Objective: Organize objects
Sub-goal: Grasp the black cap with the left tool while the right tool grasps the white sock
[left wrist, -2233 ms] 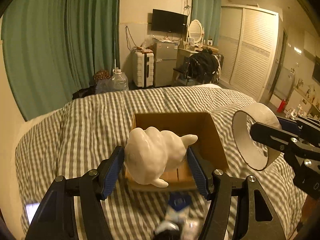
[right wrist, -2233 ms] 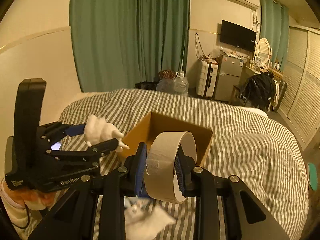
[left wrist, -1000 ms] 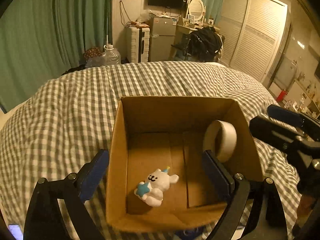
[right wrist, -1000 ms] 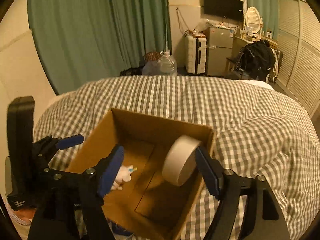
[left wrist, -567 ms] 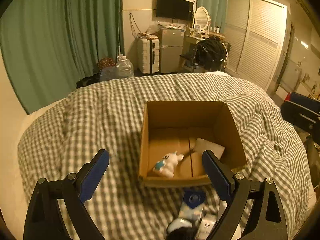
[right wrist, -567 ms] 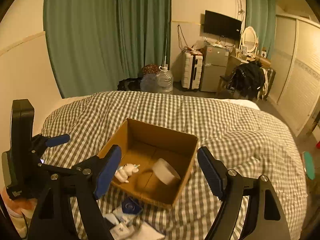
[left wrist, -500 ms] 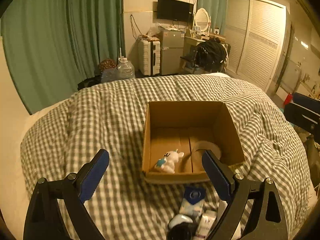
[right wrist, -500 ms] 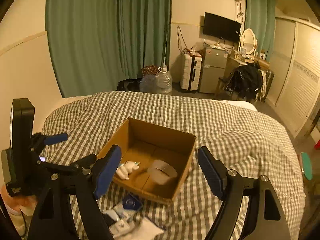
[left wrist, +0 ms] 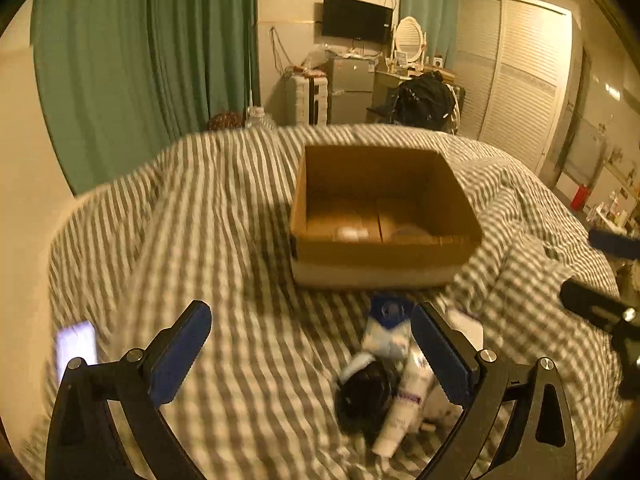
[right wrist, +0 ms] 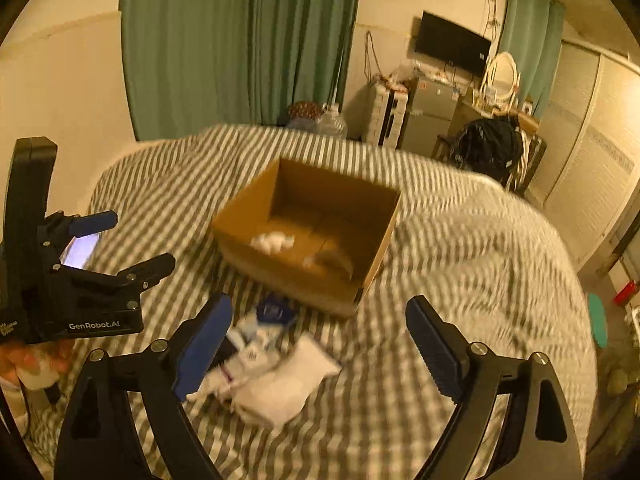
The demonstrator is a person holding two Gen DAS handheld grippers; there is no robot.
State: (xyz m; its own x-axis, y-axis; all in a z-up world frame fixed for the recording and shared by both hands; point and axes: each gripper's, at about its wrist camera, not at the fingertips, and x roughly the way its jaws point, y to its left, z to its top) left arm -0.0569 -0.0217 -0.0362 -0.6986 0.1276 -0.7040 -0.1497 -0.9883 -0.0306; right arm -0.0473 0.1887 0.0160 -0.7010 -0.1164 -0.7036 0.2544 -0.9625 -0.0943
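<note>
— What sits on the bed (right wrist: 460,248)?
— A box (right wrist: 256,216) in the middle, with a toy (right wrist: 273,242) and a tape roll (right wrist: 334,261) inside, toy to the left.
— And nearer us?
— Packets (right wrist: 280,376) heaped just before the box; a phone (right wrist: 80,251) lies far left.

I see the bed (left wrist: 224,216) under a checked grey-and-white cover. On it sits an open cardboard box (left wrist: 380,256); just in front lies a blurred heap of small packets and tubes (right wrist: 272,368), and a lit phone (left wrist: 75,346) lies near the edge.
</note>
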